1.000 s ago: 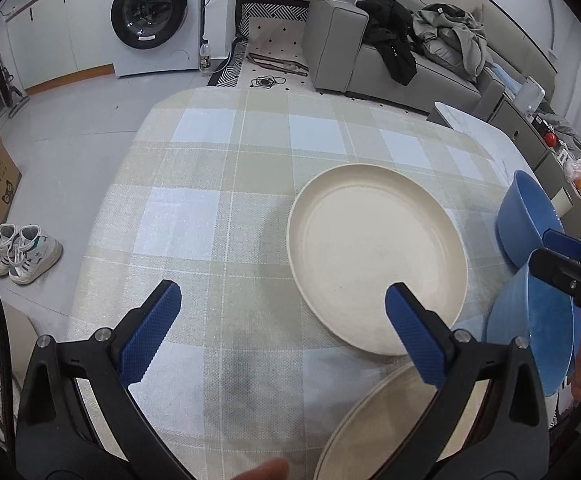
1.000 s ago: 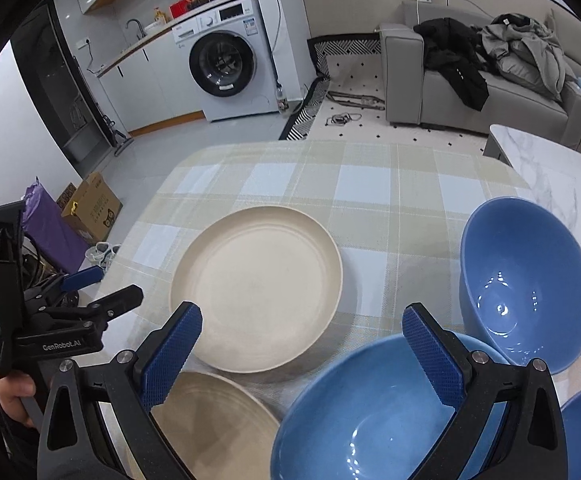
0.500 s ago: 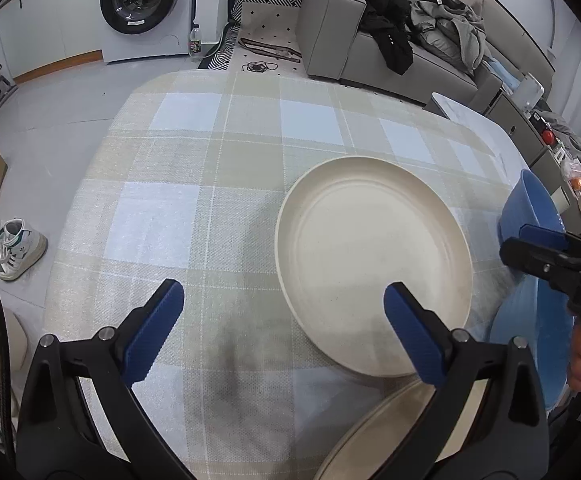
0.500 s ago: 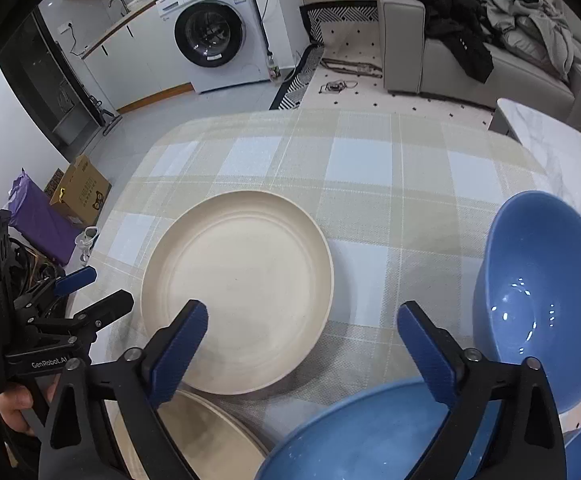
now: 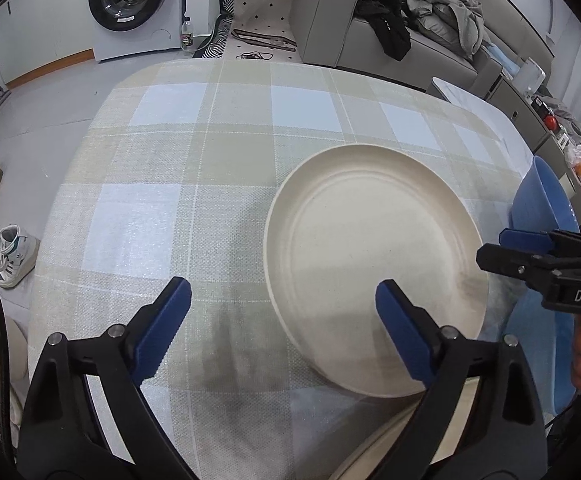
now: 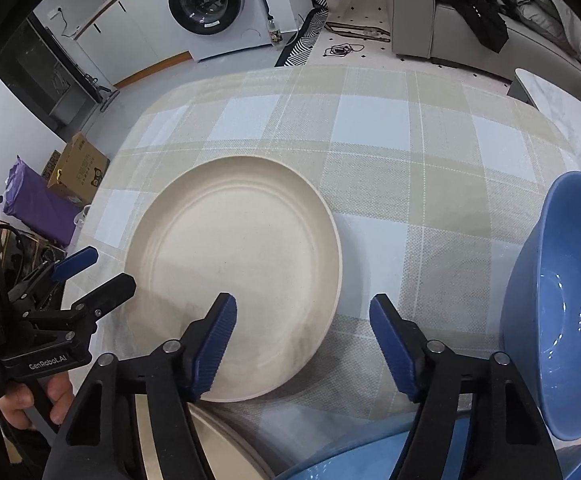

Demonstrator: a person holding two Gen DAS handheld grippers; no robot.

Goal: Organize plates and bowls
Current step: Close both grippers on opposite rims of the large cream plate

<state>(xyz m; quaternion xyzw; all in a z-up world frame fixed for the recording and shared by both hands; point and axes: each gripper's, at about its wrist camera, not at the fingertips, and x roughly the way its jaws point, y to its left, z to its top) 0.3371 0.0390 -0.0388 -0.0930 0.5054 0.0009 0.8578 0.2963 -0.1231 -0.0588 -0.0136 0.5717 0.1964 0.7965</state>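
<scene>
Looking along the left gripper (image 5: 282,304), the cream plate (image 5: 374,264) lies flat on the checked worktop (image 5: 194,168), ahead and to the right of the jaws. The right-hand pad overlaps the plate's near rim; the left-hand pad stands over bare cloth. The plate's left rim thus falls between the jaws, which is the relation a rim grasp would turn on. The jaws stand wide and are closing slightly; they press on nothing. A second cream plate (image 5: 374,446) shows only as a rim at the bottom edge, partly under the first. A blue bowl (image 5: 538,204) sits past the plate's right side, and the right gripper (image 5: 508,250) reaches in there from the right edge.

Looking along the right gripper (image 6: 302,330), the same plate (image 6: 230,264) lies ahead and to the left. The left-hand pad hangs over the plate's near inner face; the right-hand pad is over cloth just beyond the rim, so the near right rim lies between the jaws. These jaws are about half open and closing, with no contact visible. The bowl (image 6: 558,300) stands upright to the right, well clear of the pads; another blue bowl (image 6: 354,460) fills the bottom edge. The left gripper (image 6: 90,276) sits at the plate's left rim. Judged from both views, each gripper is about equally near its own side of the plate.
</scene>
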